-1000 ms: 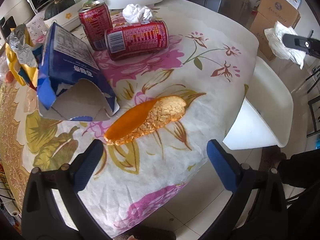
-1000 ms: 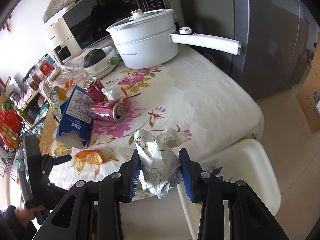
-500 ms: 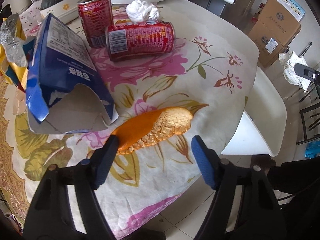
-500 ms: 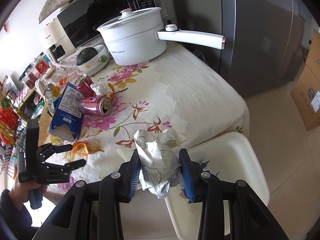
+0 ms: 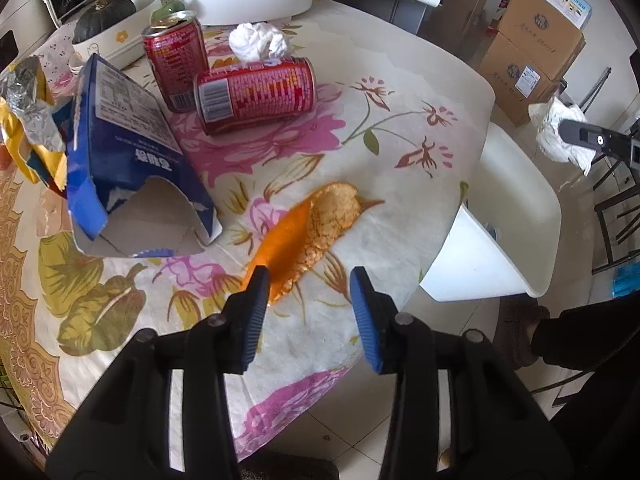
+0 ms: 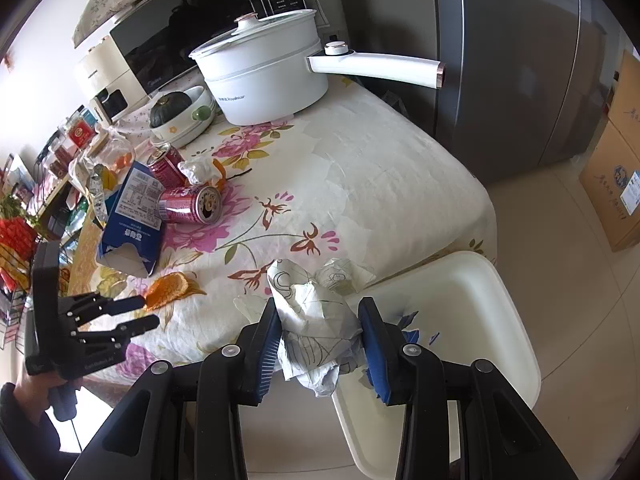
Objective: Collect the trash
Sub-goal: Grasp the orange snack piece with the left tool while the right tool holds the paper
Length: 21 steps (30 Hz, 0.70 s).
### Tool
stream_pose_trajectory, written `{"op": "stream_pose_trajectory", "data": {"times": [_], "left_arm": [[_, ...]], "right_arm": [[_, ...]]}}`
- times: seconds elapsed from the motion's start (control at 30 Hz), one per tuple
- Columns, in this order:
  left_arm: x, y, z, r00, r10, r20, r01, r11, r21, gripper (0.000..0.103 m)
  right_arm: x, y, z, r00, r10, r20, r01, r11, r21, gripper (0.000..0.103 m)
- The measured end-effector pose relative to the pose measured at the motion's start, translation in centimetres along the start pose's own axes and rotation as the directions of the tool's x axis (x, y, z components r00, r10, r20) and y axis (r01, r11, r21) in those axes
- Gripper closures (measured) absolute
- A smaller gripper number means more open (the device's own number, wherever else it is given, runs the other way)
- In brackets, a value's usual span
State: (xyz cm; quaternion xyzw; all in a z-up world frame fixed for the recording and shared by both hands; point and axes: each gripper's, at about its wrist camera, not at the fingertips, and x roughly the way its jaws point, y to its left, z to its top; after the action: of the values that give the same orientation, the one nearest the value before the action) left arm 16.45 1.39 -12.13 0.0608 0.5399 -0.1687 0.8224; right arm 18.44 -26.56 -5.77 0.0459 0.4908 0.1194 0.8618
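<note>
Progress: early | our right gripper (image 6: 318, 334) clamps crumpled paper (image 6: 316, 320) above white bin (image 6: 516, 320) | our left gripper (image 5: 306, 300), half-open, straddles orange peel (image 5: 304, 236) near bin | cans (image 5: 256, 94), carton (image 5: 128, 152), tissue (image 5: 258, 42) remain on bench (image 5: 420, 76) beyond peel
</note>
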Motion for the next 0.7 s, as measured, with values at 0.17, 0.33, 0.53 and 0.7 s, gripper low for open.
{"op": "stream_pose_trajectory", "data": {"times": [0.17,0.33,0.53,0.7], "left_arm": [[1.1,-0.4,1.1,0.999,0.05,0.0,-0.05,0.999,0.002,0.054],[3.0,-1.3,1.8,0.996,0.08,-0.027,-0.079,0.996,0.031,0.052],[3.4,-0.1,1.5,0.993,0.115,-0.032,-0.116,0.993,-0.035,0.052],[3.3,0.5,1.4,0.994,0.113,-0.013,-0.113,0.992,-0.059,0.069]], "right_arm": [[0.2,-0.1,0.0,1.0,-0.003,-0.005,0.003,1.0,0.001,0.063],[0.4,-0.1,0.0,1.0,-0.004,-0.013,0.004,1.0,-0.001,0.063],[0.7,-0.1,-0.2,1.0,-0.009,-0.02,0.009,1.0,-0.003,0.063],[0.8,0.2,-0.4,1.0,-0.001,-0.024,0.001,1.0,0.0,0.063]]}}
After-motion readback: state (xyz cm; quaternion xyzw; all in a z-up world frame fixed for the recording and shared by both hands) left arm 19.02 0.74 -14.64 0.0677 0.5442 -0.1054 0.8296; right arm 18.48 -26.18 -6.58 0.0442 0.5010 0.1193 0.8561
